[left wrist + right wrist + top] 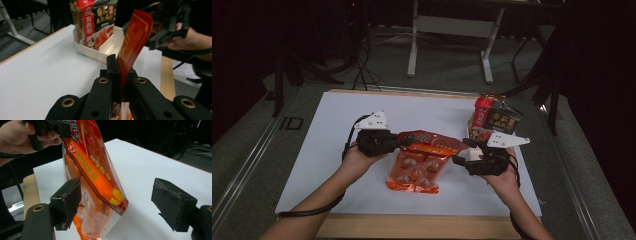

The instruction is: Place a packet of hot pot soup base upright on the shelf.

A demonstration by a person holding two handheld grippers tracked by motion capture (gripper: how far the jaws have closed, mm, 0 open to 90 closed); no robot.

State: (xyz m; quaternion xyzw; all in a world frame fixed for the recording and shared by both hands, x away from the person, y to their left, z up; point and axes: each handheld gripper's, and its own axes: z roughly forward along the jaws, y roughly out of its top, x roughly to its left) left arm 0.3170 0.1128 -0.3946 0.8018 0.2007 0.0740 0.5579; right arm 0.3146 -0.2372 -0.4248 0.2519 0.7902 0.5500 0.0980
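An orange-red snack pouch (417, 162) hangs tilted over the white table (337, 130), its lower end near the surface. My left gripper (403, 140) is shut on the pouch's top left edge; in the left gripper view the jaws (117, 65) pinch the red film (133, 37). My right gripper (462, 151) stands open at the pouch's top right corner. In the right gripper view that corner (100, 180) sits between the two pads (70, 200), close to the left pad and well apart from the right one. The left gripper (50, 128) holds the pouch from above there.
A white divided tray (472, 136) stands at the back right of the table with upright snack packets (494, 117) in it; in the left gripper view the tray (100, 53) lies straight ahead. The wooden table edge (412, 227) runs along the front. A desk frame (452, 35) stands beyond.
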